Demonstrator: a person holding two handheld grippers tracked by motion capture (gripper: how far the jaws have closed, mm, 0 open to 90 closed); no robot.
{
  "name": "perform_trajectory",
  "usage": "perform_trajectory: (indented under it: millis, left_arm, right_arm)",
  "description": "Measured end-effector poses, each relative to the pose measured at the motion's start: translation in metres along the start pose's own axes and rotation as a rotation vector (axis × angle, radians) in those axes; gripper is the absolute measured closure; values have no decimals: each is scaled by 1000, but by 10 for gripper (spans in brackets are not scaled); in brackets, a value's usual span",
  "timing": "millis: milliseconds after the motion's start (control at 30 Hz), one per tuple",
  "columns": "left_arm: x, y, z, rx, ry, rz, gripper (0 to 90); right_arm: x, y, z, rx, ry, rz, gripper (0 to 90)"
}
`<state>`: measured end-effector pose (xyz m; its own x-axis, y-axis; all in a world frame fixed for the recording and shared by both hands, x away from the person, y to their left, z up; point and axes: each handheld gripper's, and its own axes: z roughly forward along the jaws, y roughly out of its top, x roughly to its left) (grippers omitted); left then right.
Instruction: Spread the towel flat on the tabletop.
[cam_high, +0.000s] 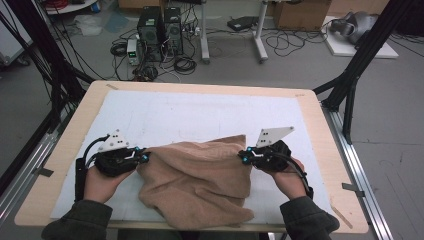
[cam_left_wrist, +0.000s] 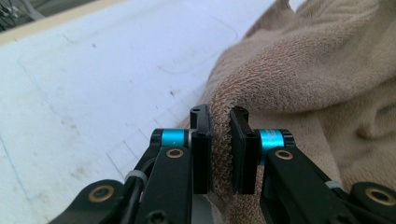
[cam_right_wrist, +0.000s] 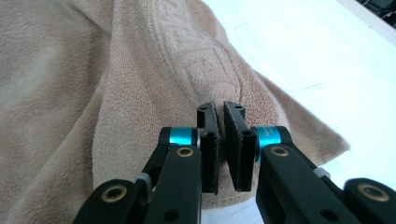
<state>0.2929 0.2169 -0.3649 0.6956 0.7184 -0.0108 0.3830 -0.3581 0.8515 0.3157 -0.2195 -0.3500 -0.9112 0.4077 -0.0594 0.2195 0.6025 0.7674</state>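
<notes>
— What did the high view show that the close ones did not?

— It showed the whole tan towel (cam_high: 200, 177) lying bunched up on the white mat (cam_high: 200, 112), on the near half of the wooden table (cam_high: 320, 130). The left gripper (cam_high: 142, 158) was at the towel's left edge and the right gripper (cam_high: 242, 156) was at its right edge, each held by a hand.

— And the close views?

— In the left gripper view, the left gripper (cam_left_wrist: 220, 154) had a thick fold of towel (cam_left_wrist: 299, 74) squeezed between its two jaws. In the right gripper view, the right gripper (cam_right_wrist: 222, 149) had its jaws nearly together, right over the towel's (cam_right_wrist: 116, 84) edge (a thin dark gap was there, and I could not tell if cloth sat inside it).

— What else was around?

— Past the far side of the table, two black computer boxes (cam_high: 161, 31) and lots of cables (cam_high: 180, 62) sat on the floor. Nothing lay between the grippers except the towel.

— How did the towel look?

— Soft and fuzzy, crumpled in folds, with a woven band of pattern (cam_right_wrist: 201, 60) near the right side.
</notes>
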Motion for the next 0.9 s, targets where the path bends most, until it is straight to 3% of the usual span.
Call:
perform_trajectory:
  millis: [100,167,200,233,267,300,333,367,400,467,567,633,733,833,900]
  left_arm:
    - [10,23,11,-39,53,2,814]
    - [20,45,26,-83,133,37,827]
    - [28,58,35,-108,174,45,830]
    - [38,69,44,-134,205,28,818]
    - [47,78,54,-139,251,19,756]
    - [56,84,63,-96,278,-3,646]
    - [64,84,69,-71,257,-63,583]
    - [68,81,72,-63,233,-97,566]
    - [69,76,74,-52,222,-101,571]
    - [67,63,75,-21,186,-77,565]
    - [60,42,71,5,136,-79,550]
    - [52,30,67,28,124,-58,542]
    - [40,14,58,40,90,-59,520]
    - [26,-1,45,52,44,-42,505]
    - [15,-11,38,34,1,-45,495]
  right_arm:
    - [-19,16,-4,-14,-46,4,854]
    - [-39,33,-6,-36,-96,-4,854]
    - [-53,42,-7,-68,-115,18,854]
    - [-66,51,-5,-89,-155,27,845]
    - [-80,57,-2,-90,-219,39,798]
    - [-94,59,2,-103,-247,77,670]
    - [-105,56,8,-126,-265,138,595]
    - [-114,50,13,-121,-257,192,588]
    - [-119,43,18,-97,-234,229,578]
    - [-116,28,28,-74,-198,241,574]
    - [-104,10,40,-29,-128,248,540]
    - [-91,0,44,-10,-93,232,534]
    - [-69,-9,44,-8,-56,209,531]
    - [-43,-15,40,-14,-17,173,521]
    - [-25,-19,38,-26,9,141,519]
